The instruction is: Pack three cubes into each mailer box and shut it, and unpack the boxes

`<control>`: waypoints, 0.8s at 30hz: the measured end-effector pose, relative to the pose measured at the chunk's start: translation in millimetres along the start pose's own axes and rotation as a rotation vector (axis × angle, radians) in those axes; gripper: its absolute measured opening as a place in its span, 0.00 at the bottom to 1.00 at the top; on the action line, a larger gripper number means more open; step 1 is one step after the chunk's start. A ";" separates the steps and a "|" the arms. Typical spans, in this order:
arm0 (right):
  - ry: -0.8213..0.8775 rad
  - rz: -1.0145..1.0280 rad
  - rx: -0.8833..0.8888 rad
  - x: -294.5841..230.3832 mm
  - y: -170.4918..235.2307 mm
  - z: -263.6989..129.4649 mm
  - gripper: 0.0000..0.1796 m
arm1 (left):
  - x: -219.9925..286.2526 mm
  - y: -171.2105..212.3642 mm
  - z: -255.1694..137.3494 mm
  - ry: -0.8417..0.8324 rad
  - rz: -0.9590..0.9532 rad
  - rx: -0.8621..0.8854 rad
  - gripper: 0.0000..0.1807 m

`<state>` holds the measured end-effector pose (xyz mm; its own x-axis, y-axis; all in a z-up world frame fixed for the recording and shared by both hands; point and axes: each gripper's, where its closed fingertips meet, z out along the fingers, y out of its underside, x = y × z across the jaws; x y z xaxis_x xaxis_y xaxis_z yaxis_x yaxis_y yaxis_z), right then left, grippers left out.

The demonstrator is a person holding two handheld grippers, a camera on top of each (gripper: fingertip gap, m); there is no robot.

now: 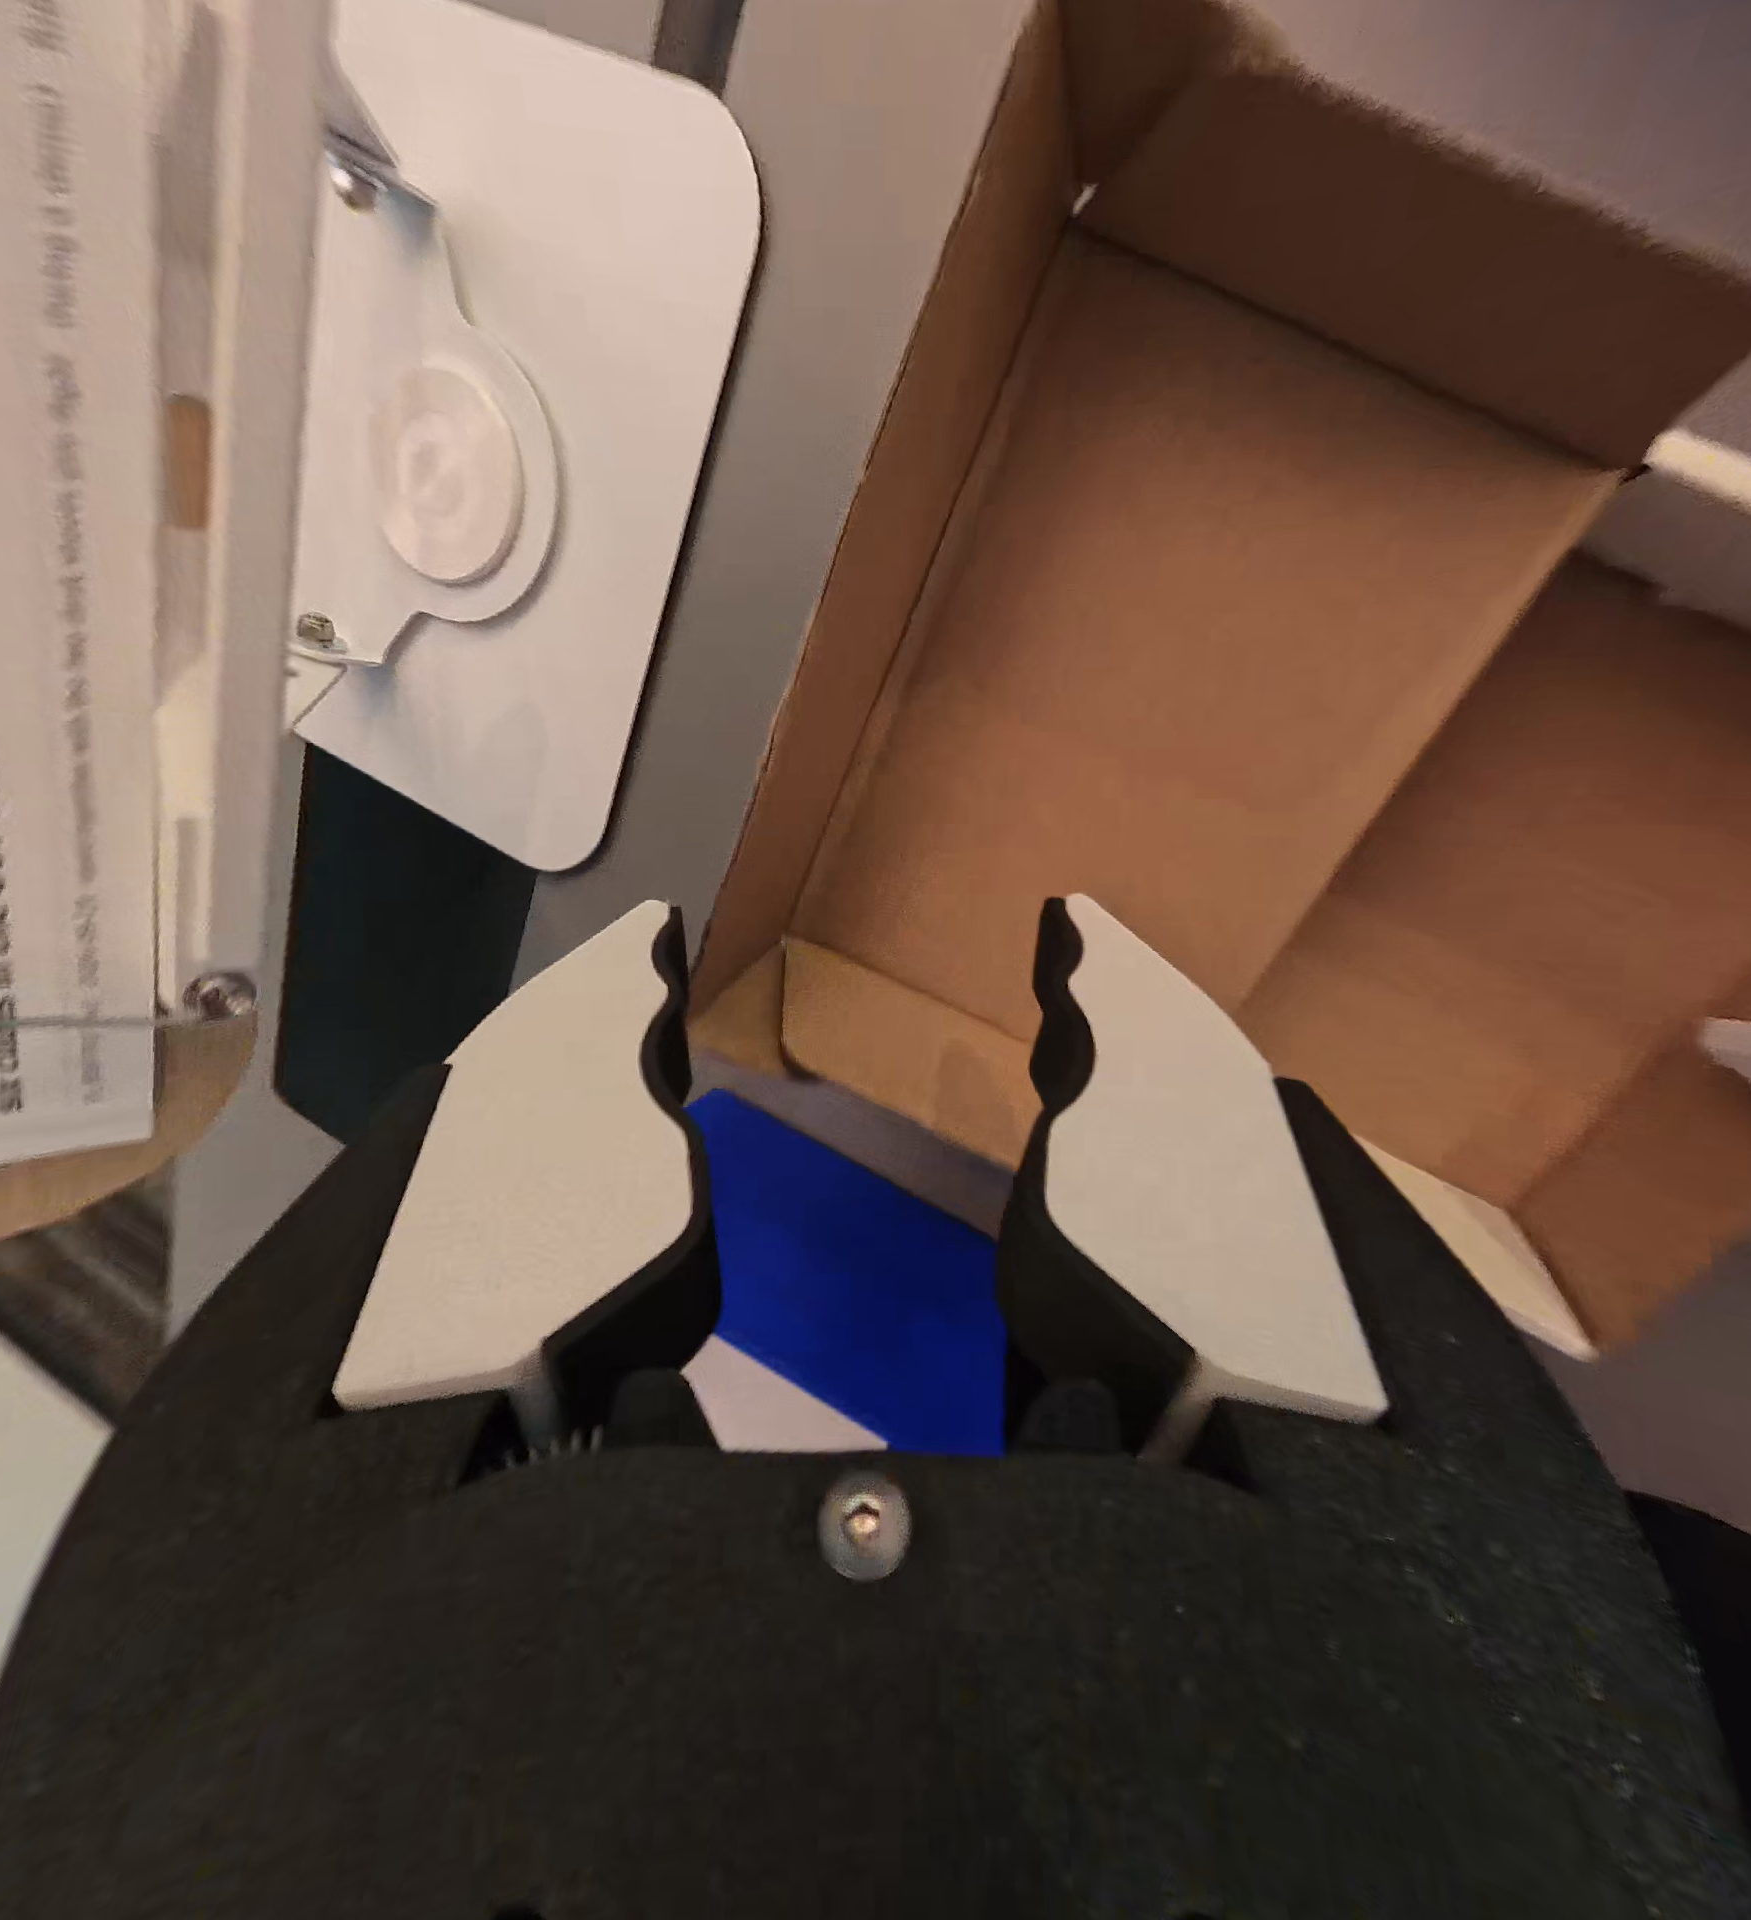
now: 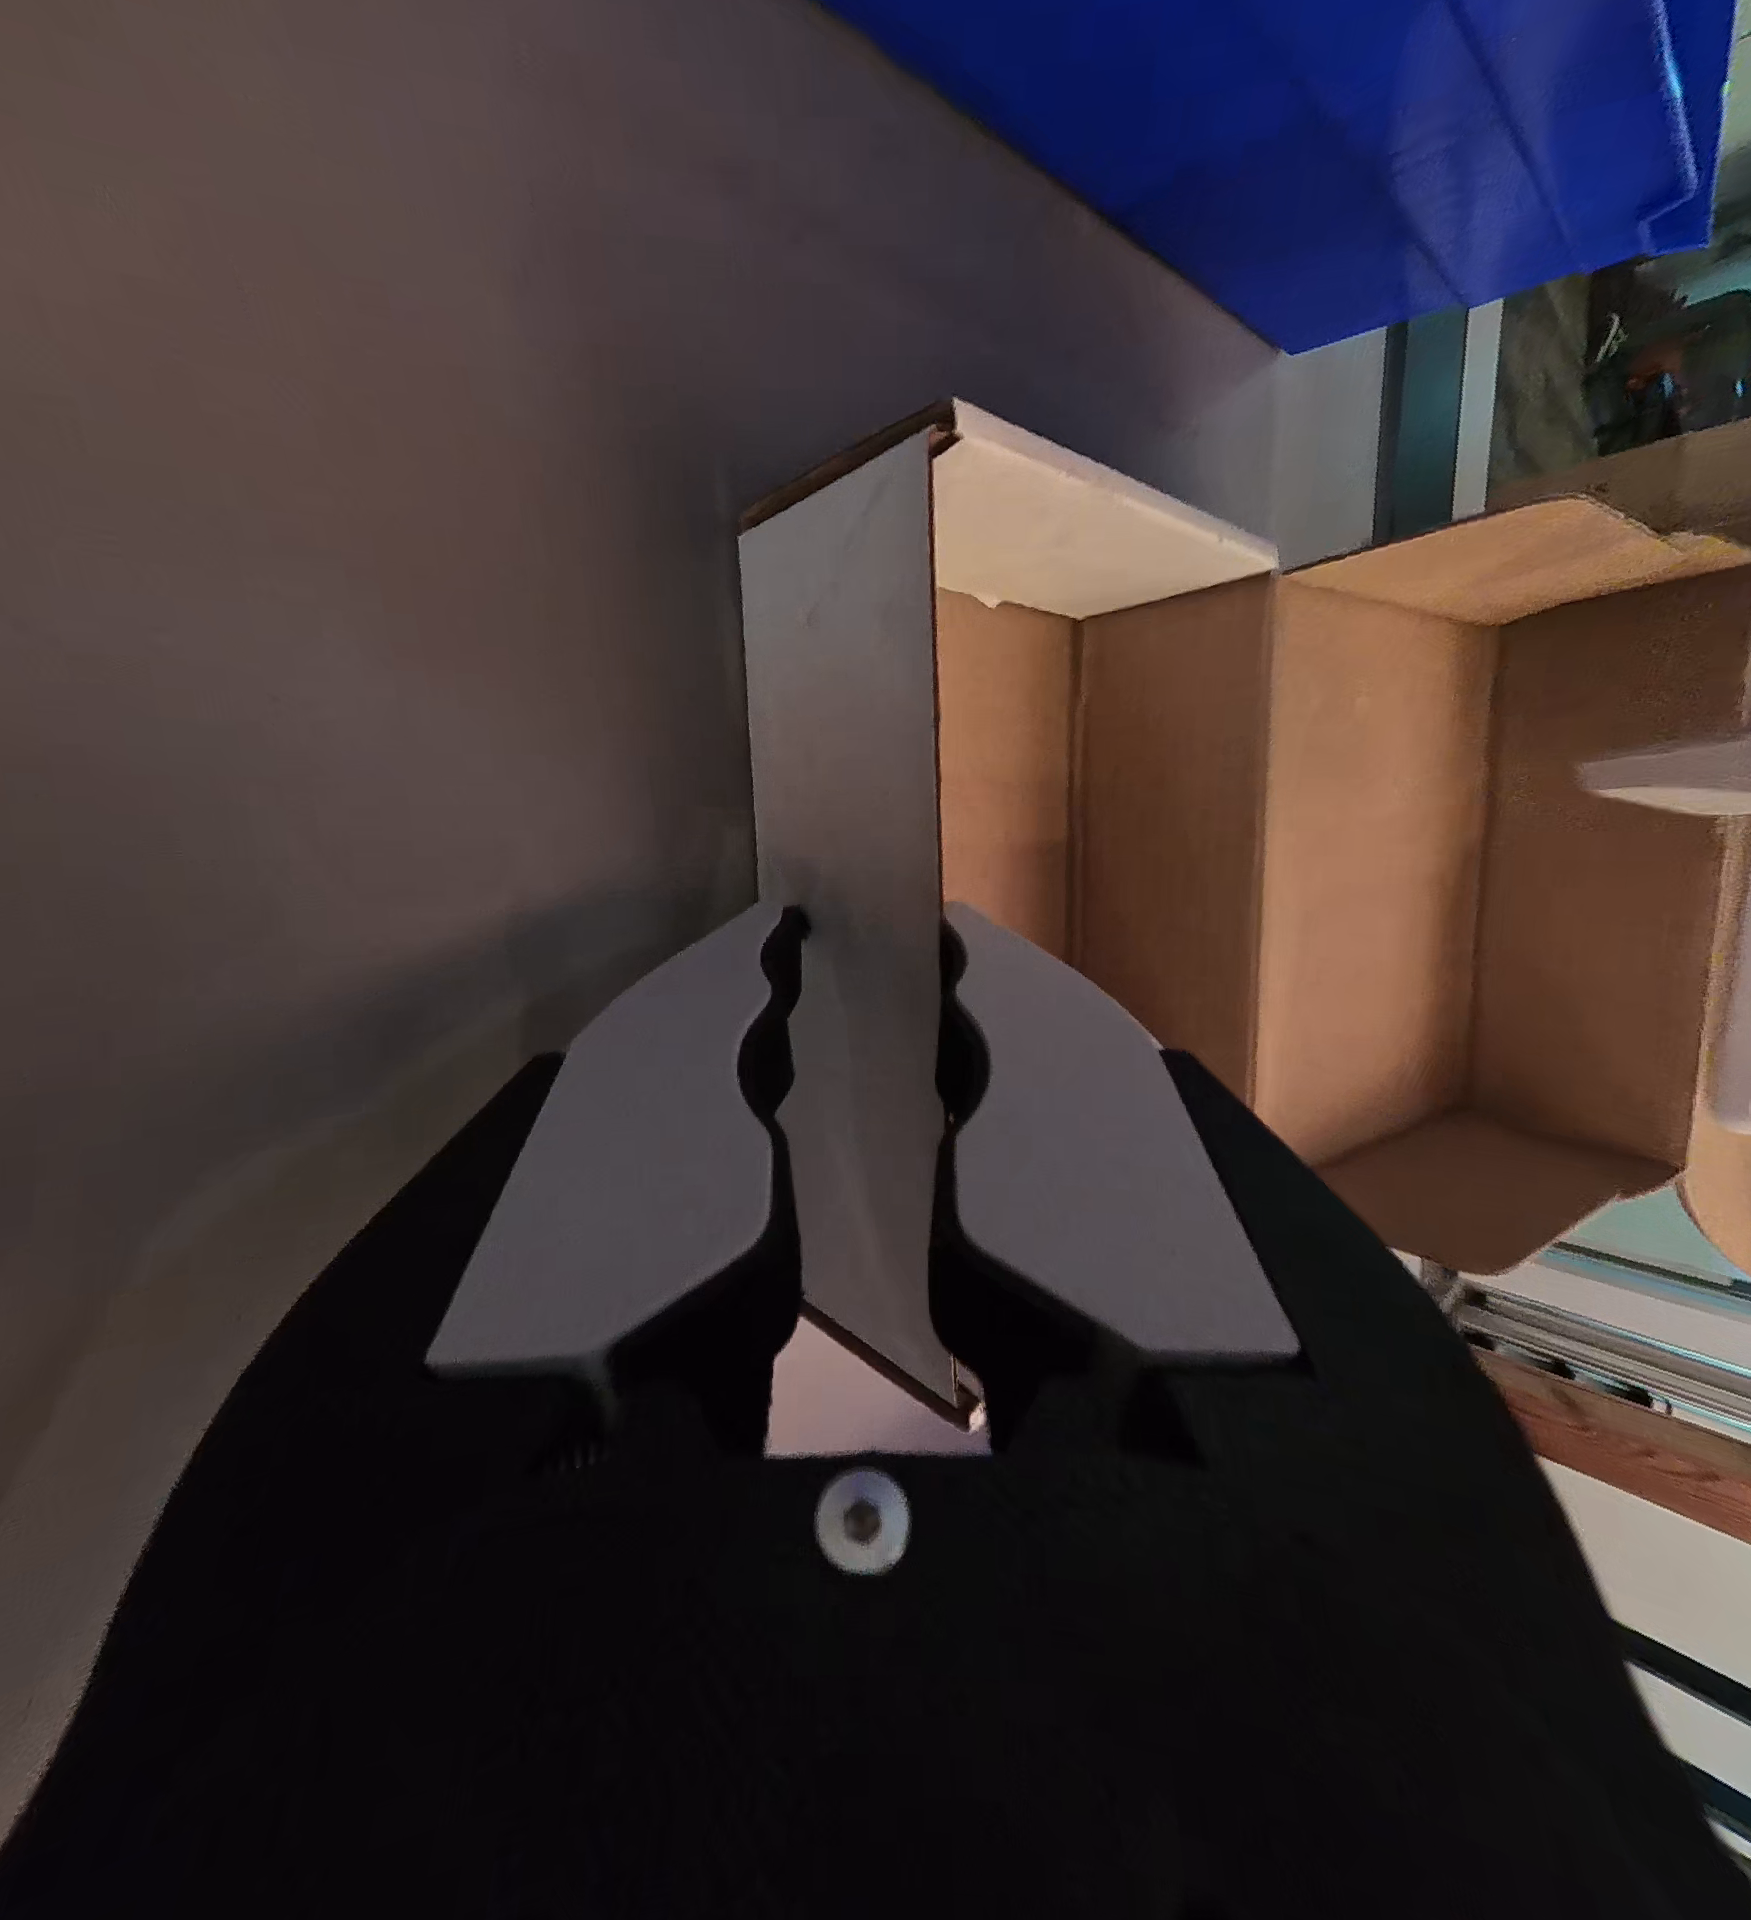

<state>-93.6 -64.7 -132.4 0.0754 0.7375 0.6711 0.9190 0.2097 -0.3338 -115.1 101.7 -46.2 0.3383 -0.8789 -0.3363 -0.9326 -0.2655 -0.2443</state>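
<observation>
Right claw (image 2: 866,920) pinches the box (image 2: 1370,862) flap (image 2: 840,727); left claw (image 1: 863,914), wide and empty, hovers before it: cardboard may tear.

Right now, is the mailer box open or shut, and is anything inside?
Open and empty: the mailer box shows bare brown floor, and the right gripper pinches its flap.

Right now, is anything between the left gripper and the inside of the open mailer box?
Nothing visible. The left gripper is open at the box's near edge, and the inside looks empty. The right gripper holds a side flap.
</observation>
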 end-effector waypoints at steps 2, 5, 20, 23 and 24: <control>0.004 0.010 0.010 1.2 -1.4 0.7 0.14 | 3.6 -0.5 -20.5 0.050 -0.055 0.073 0.37; 0.024 0.017 0.024 3.0 -3.7 0.1 0.15 | 14.0 2.8 -59.7 0.114 -0.099 0.201 0.38; 0.077 0.310 0.329 37.7 -30.5 -65.3 0.27 | 54.1 233.0 -101.0 0.070 -0.770 0.094 0.28; 0.076 0.336 0.330 39.3 -22.7 -66.0 0.27 | 60.4 259.1 -77.9 0.009 -0.804 -0.052 0.29; 0.077 0.342 0.325 39.4 -19.9 -65.5 0.27 | 59.2 266.5 -71.1 -0.020 -0.815 -0.086 0.28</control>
<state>-83.6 -81.9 -56.0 0.3923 0.7520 0.5298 0.6685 0.1625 -0.7257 -352.5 -49.3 -66.5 0.9153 -0.3903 -0.0997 -0.3995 -0.8480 -0.3483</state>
